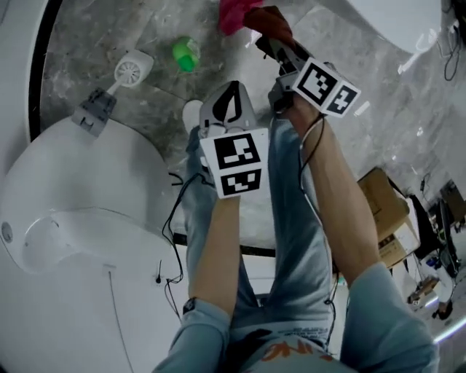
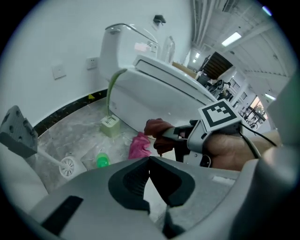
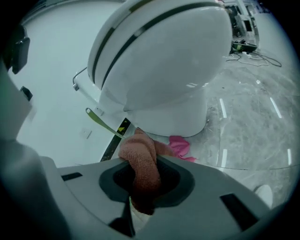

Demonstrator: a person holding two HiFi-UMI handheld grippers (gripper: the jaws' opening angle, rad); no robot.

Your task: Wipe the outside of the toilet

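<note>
Item: toilet (image 3: 159, 61), white, lid down, standing on a grey marbled floor (image 3: 248, 131) against a white wall. It is seen close ahead of the right tool (image 3: 145, 165), and at the upper right edge of the head view (image 1: 393, 22).

Right tool: jaws clamped on a rust-brown cloth (image 3: 142, 161), which bulges out above them towards the underside of the bowl. Contact between cloth and toilet cannot be made out.

Left tool (image 2: 149, 160): jaws brought together at the tips, nothing held between them. It is held just beside the right tool, above the person's knees.

Floor items, all well apart from both tools:
- Pink rag (image 2: 139, 145), crumpled at the foot of the toilet.
- Green bottle (image 1: 186, 55), lying down.
- White toilet brush (image 1: 131, 71), lying near the bottle.
</note>
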